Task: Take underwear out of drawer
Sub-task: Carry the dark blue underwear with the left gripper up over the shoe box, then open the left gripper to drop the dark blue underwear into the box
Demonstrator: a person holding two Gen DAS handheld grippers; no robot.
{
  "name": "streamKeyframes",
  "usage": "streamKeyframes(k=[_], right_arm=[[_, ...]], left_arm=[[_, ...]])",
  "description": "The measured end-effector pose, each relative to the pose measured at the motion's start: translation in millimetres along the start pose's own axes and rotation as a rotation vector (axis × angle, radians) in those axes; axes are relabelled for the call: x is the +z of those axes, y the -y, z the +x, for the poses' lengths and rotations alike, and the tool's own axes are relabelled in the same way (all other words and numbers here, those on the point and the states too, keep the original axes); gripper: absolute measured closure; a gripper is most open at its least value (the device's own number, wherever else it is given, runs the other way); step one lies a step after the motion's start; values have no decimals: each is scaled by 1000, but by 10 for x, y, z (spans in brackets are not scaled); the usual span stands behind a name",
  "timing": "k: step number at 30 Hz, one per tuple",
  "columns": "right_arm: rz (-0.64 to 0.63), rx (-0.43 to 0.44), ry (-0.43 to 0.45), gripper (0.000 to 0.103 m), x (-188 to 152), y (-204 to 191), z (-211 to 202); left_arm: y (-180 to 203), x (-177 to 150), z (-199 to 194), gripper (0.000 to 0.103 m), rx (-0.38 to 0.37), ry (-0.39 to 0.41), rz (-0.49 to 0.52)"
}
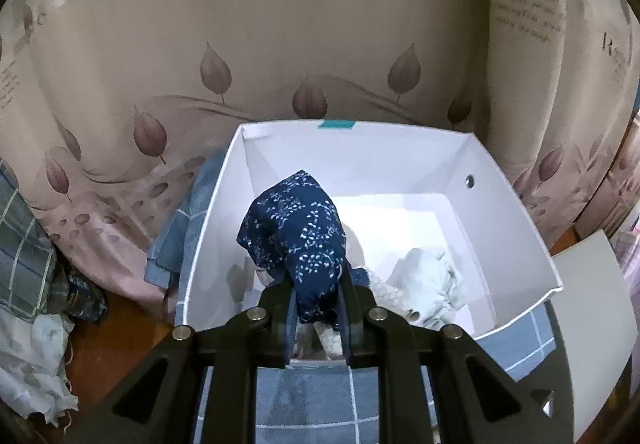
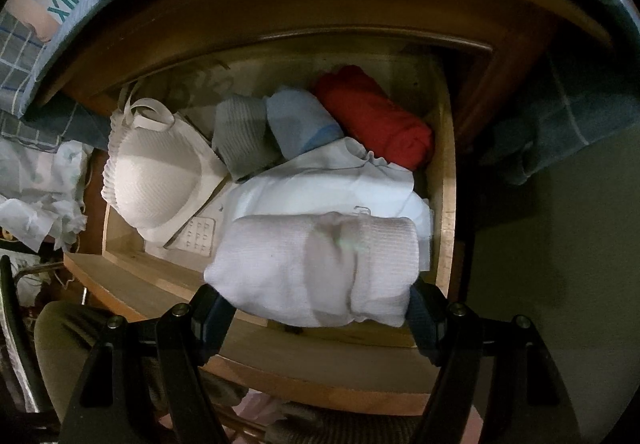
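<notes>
The left gripper point(image 1: 316, 308) is clamped on a dark blue piece of underwear with a small white print point(image 1: 296, 236), holding it up above the near end of a white box point(image 1: 516, 211). A crumpled pale garment point(image 1: 428, 284) lies on the box floor to the right, and a leaf-patterned curtain point(image 1: 280, 43) hangs behind. The right gripper point(image 2: 320, 308) has its fingers spread wide around a folded white garment point(image 2: 312, 268) and grips it at both ends, over the front edge of the wooden drawer point(image 2: 446, 179). In the drawer lie a white bra point(image 2: 156, 171), a grey roll point(image 2: 240, 135), a light blue roll point(image 2: 296, 119), a red roll point(image 2: 376, 115) and another white garment point(image 2: 320, 183).
</notes>
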State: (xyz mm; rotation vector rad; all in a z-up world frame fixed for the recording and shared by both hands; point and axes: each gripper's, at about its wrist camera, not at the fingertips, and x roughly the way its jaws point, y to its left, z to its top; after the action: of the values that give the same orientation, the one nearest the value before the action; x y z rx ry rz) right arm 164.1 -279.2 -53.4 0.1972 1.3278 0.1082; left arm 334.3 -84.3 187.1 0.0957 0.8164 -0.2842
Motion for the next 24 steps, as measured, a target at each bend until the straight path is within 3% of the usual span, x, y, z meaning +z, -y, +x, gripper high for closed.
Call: streamKeyframes(k=[8, 12, 16, 19, 24], right_arm=[[3, 8, -1, 32, 4, 6, 0], [3, 8, -2, 32, 4, 8, -1], [1, 6, -2, 32, 4, 12, 4], [-1, 0, -3, 32, 5, 5, 5], [-1, -4, -5, 32, 2, -11, 11]], left_arm=[[26, -88, 331, 84, 85, -68, 35], [52, -136, 338, 83, 108, -56, 56], [80, -143, 283, 60, 174, -39, 64], [74, -131, 182, 50, 175, -13, 54], [79, -139, -21, 46, 163, 25, 45]])
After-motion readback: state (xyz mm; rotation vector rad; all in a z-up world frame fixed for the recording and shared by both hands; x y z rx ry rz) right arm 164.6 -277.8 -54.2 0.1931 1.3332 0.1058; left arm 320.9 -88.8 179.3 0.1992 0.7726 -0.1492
